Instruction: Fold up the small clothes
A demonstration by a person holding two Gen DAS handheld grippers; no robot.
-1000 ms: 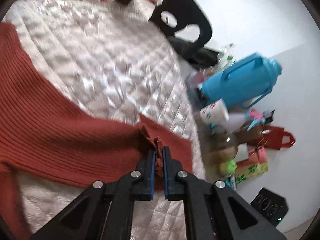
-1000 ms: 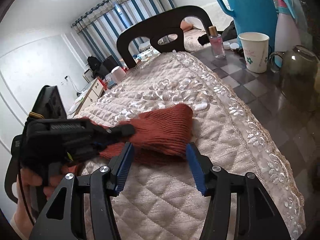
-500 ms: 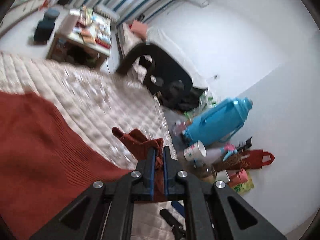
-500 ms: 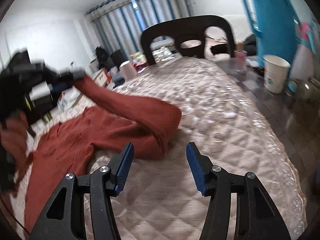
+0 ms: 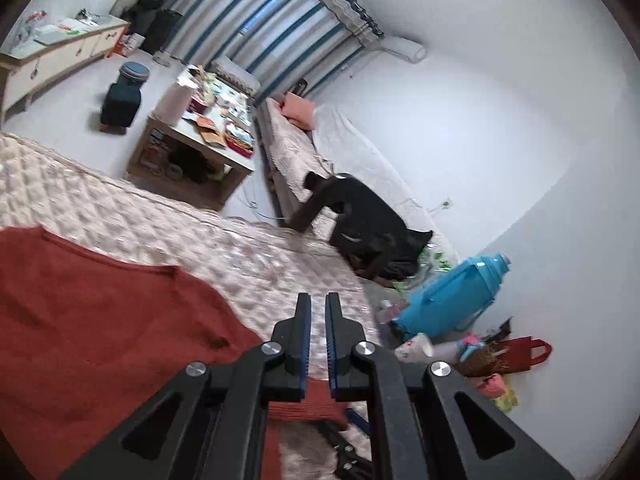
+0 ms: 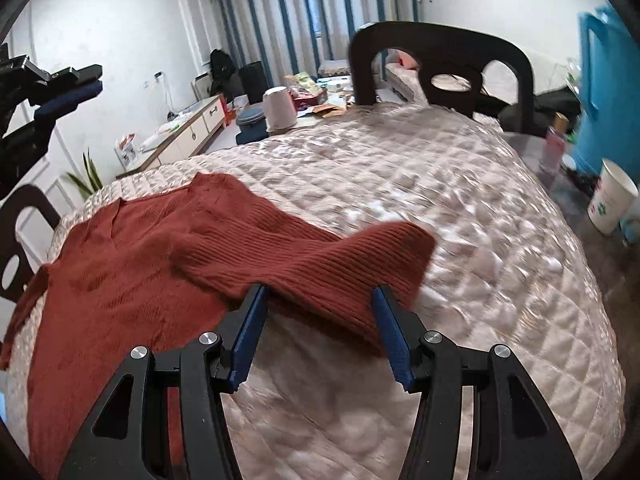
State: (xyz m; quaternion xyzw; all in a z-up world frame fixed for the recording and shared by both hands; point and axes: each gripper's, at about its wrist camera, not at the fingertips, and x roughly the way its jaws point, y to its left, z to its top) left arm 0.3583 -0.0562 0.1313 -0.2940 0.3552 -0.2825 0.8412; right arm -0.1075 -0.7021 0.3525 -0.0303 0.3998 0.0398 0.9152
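A rust-red ribbed sweater (image 6: 132, 280) lies flat on the quilted beige table cover (image 6: 460, 184). One sleeve (image 6: 320, 256) is folded back across it, with the fold bulging to the right. My right gripper (image 6: 318, 300) is open, and its blue pads stand either side of the near edge of that fold without pressing on it. My left gripper (image 6: 64, 88) hangs high at the left, clear of the cloth. In the left wrist view the left gripper (image 5: 317, 300) is shut with nothing between its fingers, and the sweater (image 5: 100, 320) lies below and to its left.
A dark chair (image 6: 440, 52) stands at the table's far side and another chair (image 6: 20, 236) at the left. A paper cup (image 6: 612, 200), a small bottle (image 6: 554, 144) and a blue thermos (image 6: 604, 92) crowd the bare right edge. Quilt beyond the sleeve is uncovered.
My left gripper held the sleeve's cuff, carried it up and over, and no longer holds it; the sleeve has dropped across the sweater. My right gripper has closed in on the fold.
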